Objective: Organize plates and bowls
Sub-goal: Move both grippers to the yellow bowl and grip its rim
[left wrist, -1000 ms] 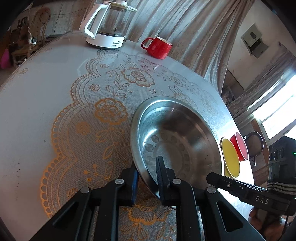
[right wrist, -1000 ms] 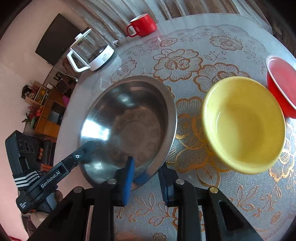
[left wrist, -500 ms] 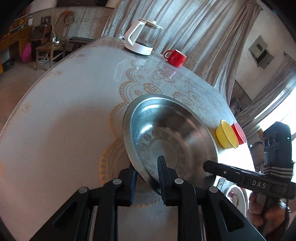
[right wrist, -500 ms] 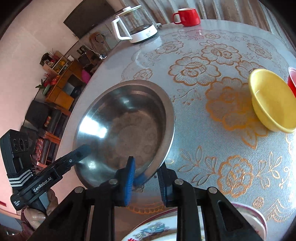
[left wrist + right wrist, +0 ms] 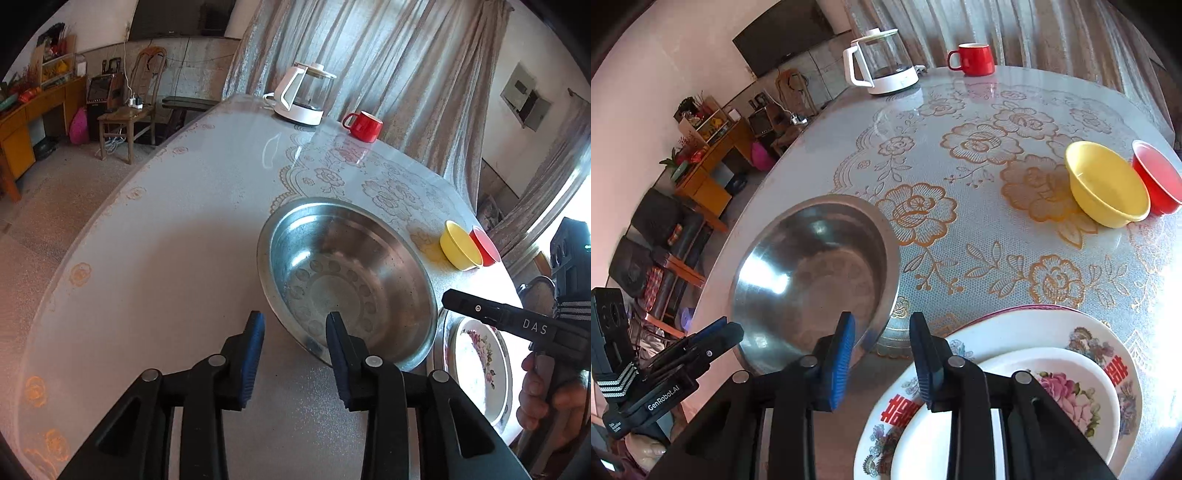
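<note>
A large steel basin [image 5: 351, 280] rests on the round table near its front edge; it also shows in the right wrist view [image 5: 816, 273]. My left gripper [image 5: 293, 332] is open, its jaws apart astride the basin's near rim, not gripping. My right gripper [image 5: 881, 332] is open too, just off the basin's right rim. Stacked floral white plates [image 5: 1027, 391] lie beside the basin under my right gripper; they also show in the left wrist view [image 5: 480, 362]. A yellow bowl [image 5: 1108, 188] and a red bowl [image 5: 1158, 177] sit at the far right.
A white kettle [image 5: 882, 62] and a red mug [image 5: 975, 59] stand at the table's far edge by the curtain. The table [image 5: 979, 229] has a lace-patterned cover. Chairs and wooden furniture stand on the floor to the left.
Both grippers carried the steel basin toward the table's near edge, set it down beside the floral plates, then opened and let go of its rim.
</note>
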{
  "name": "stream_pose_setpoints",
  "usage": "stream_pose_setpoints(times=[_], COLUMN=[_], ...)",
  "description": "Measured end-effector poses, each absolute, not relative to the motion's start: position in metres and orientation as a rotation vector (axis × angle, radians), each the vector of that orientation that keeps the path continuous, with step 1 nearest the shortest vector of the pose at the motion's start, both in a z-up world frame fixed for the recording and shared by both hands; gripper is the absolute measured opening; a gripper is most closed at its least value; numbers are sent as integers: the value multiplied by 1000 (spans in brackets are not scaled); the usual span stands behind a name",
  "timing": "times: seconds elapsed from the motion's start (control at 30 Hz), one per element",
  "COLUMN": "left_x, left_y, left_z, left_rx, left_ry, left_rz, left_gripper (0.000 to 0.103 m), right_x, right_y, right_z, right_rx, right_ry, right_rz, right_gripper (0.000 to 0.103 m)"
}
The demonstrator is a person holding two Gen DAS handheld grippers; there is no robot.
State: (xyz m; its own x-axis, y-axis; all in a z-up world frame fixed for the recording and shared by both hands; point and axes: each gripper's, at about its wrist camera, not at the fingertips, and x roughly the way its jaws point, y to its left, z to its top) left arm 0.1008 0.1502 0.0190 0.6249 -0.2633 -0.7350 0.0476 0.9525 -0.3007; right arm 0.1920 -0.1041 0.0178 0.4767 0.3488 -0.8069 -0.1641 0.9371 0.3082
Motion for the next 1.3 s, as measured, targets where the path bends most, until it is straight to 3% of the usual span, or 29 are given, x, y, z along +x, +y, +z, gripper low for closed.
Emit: stream_pose_setpoints(times=[0.23, 1.0, 1.3], left_x=[113, 257, 305], left_y=[120, -92, -140], left_z=[47, 43, 18], left_rx=[-220, -99, -130], left_ry=[804, 997, 1077], left_rz=[-246, -517, -540], left_gripper=[35, 34, 26], right_x=[190, 234, 272], right_y=[-139, -321, -342], right_z=[17, 18, 0], right_rx=[267, 537, 569], right_ry=[994, 831, 866], right_rz=[214, -50, -88], right_gripper=[30, 30, 27])
